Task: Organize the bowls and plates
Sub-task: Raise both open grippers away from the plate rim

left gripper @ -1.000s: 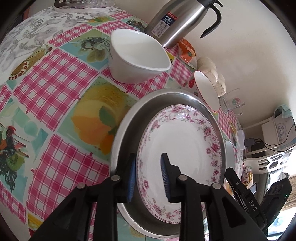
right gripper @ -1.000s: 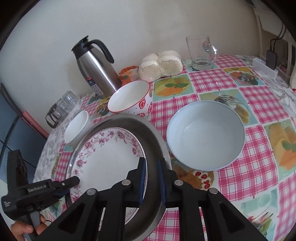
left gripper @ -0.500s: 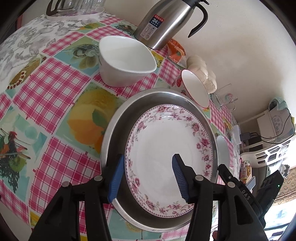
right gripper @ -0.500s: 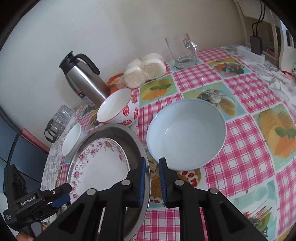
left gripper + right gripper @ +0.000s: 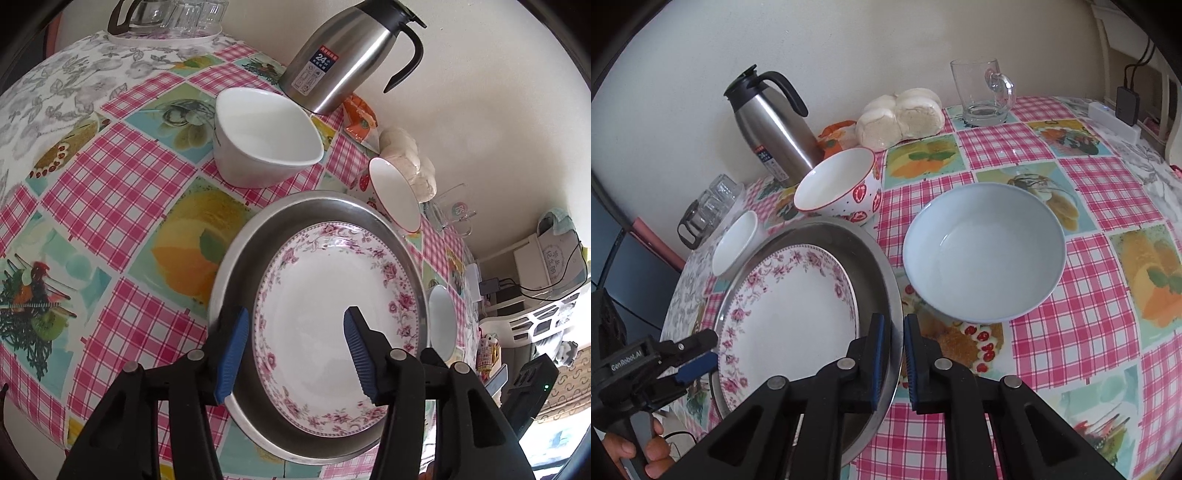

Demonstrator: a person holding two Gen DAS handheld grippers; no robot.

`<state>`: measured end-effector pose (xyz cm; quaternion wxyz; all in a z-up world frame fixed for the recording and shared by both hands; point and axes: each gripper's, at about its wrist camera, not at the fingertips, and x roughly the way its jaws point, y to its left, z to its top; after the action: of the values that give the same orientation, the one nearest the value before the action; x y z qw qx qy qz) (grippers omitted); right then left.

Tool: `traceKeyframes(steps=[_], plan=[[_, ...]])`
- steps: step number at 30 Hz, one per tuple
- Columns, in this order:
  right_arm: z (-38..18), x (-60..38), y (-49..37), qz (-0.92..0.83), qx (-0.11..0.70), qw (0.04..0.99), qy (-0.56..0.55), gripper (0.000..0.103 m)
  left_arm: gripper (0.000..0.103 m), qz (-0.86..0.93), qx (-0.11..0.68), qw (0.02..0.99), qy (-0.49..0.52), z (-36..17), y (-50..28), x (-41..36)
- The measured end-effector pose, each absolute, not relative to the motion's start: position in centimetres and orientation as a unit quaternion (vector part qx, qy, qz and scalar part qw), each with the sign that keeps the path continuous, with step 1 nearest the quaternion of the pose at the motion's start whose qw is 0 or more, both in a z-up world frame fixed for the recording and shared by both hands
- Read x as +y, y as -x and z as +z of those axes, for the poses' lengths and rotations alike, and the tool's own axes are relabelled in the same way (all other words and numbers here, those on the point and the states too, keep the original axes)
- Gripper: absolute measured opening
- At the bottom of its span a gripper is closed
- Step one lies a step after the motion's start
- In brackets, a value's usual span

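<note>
tray: brushed metal | floral plate: glossy ceramic | jug: shiny steel | tablecloth: smooth, glossy

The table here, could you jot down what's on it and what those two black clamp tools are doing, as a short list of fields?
surface: checked tablecloth
stack: floral plate lying inside metal pan
bowls: pale blue bowl, strawberry bowl, white bowl
other items: steel flask, glass mug, buns
left gripper: open, fingers spread over the plate
right gripper: closed on the pan's rim
</note>
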<state>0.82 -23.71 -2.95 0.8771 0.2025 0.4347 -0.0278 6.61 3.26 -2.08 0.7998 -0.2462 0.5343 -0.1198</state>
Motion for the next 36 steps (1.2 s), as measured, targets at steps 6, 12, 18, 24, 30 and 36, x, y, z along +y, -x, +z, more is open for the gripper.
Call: traceKeyframes(steps=[6, 12, 18, 24, 30, 36], plan=[[-3.2, -23.0, -0.8, -0.020, 0.454, 0.871, -0.186, 0.012, 0.056, -0.112, 0.534, 0.803, 0.241, -1.9, -6.6, 3.4], [-3.1, -22.4, -0.4, -0.016, 0.467, 0.867, -0.173, 0.012, 0.056, -0.111, 0.543, 0.795, 0.245, -2.4, -6.6, 3.4], [-3.0, -22.2, -0.1, -0.016, 0.474, 0.864, -0.166, 0.012, 0.056, -0.112, 0.549, 0.792, 0.243, -2.7, -6.7, 3.1], [-2.9, -22.2, 0.0, -0.013, 0.476, 0.863, -0.170, 0.012, 0.057, -0.113, 0.550, 0.793, 0.236, -2.6, -6.7, 2.9], [-2.5, -22.9, 0.2, -0.027, 0.467, 0.865, -0.182, 0.014, 0.057, -0.111, 0.542, 0.806, 0.210, -1.8, -6.4, 2.7], [-0.5, -23.8, 1.0, -0.046, 0.421, 0.885, -0.190, 0.014, 0.057, -0.117, 0.503, 0.837, 0.182, 0.4, -5.8, 2.4]])
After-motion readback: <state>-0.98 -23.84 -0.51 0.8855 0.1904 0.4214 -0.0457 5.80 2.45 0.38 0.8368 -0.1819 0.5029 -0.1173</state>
